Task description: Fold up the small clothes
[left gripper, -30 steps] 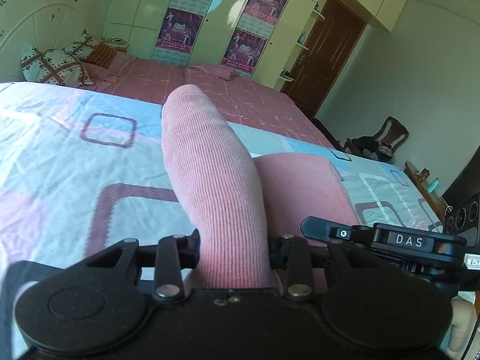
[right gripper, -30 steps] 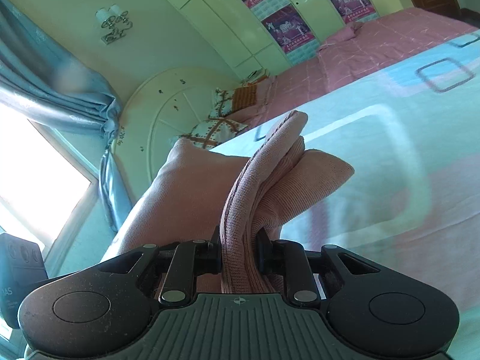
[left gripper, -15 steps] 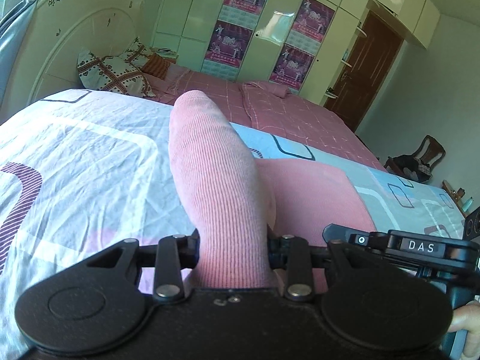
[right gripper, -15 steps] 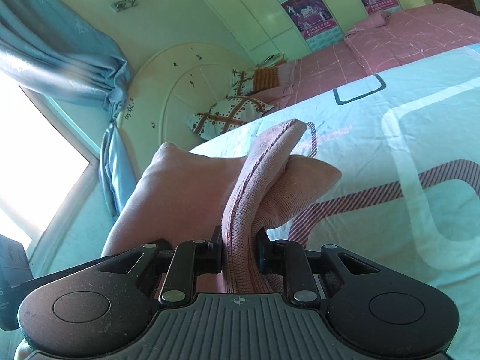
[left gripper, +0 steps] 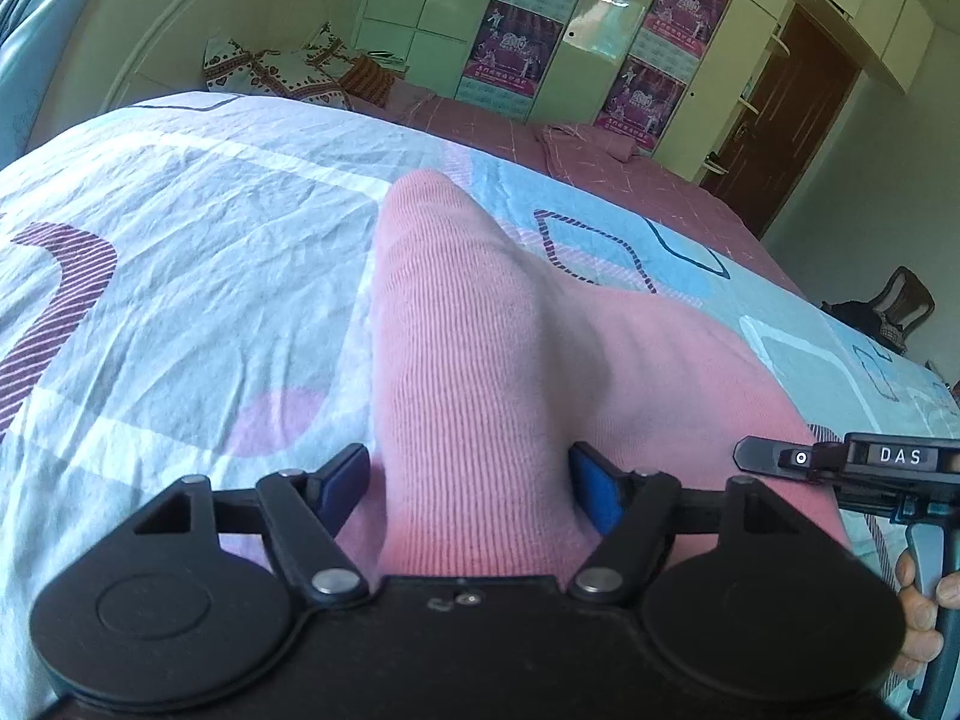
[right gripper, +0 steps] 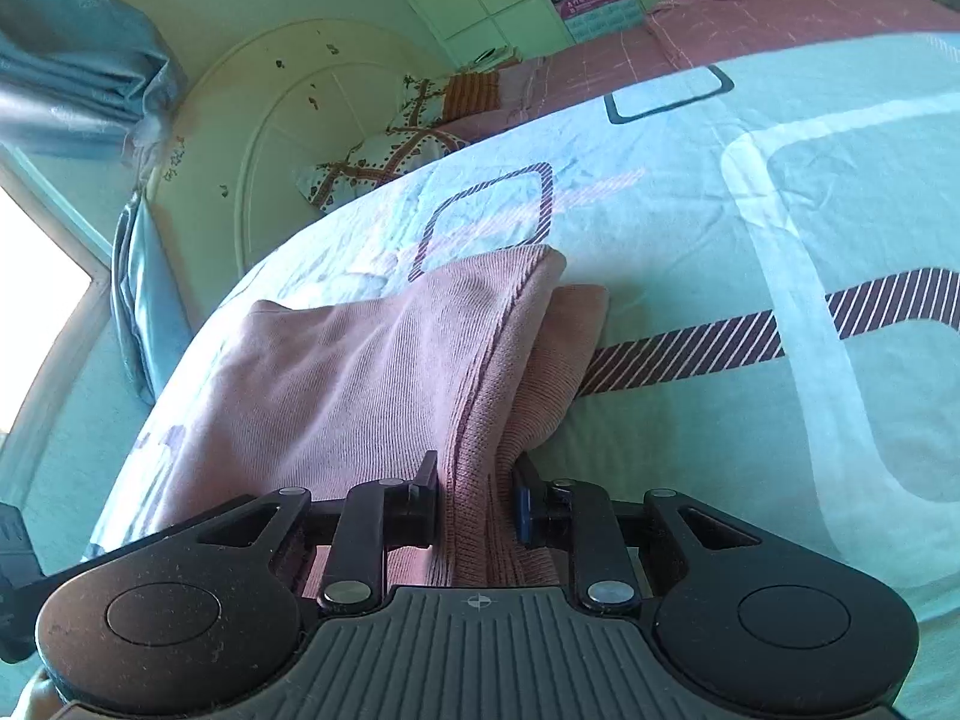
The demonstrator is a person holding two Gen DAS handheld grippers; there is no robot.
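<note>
A pink ribbed garment (left gripper: 456,330) lies folded on the patterned bed sheet (left gripper: 180,276). One raised fold of it runs up between the fingers of my left gripper (left gripper: 468,474). Those jaws are opening and stand wide, with the blue pads (left gripper: 591,492) at the sides of the fold and not squeezing it. In the right wrist view the garment (right gripper: 360,372) rests on the sheet (right gripper: 720,360). My right gripper (right gripper: 474,486) still pinches its doubled edge, its jaws just starting to open. The right gripper's side (left gripper: 870,456) and a hand (left gripper: 918,600) show in the left view.
Pillows (left gripper: 270,69) lean on a white headboard (right gripper: 312,108) at the far end. A pink bedspread (left gripper: 570,144) lies beyond the sheet, with cupboards (left gripper: 420,12) and a brown door (left gripper: 780,120) behind. A chair (left gripper: 894,312) stands at the right and blue curtains (right gripper: 72,78) hang by a window.
Both grippers came down toward the bed with the garment, which now rests on the sheet. The left jaws have spread apart from the fold. The right jaws widened slightly.
</note>
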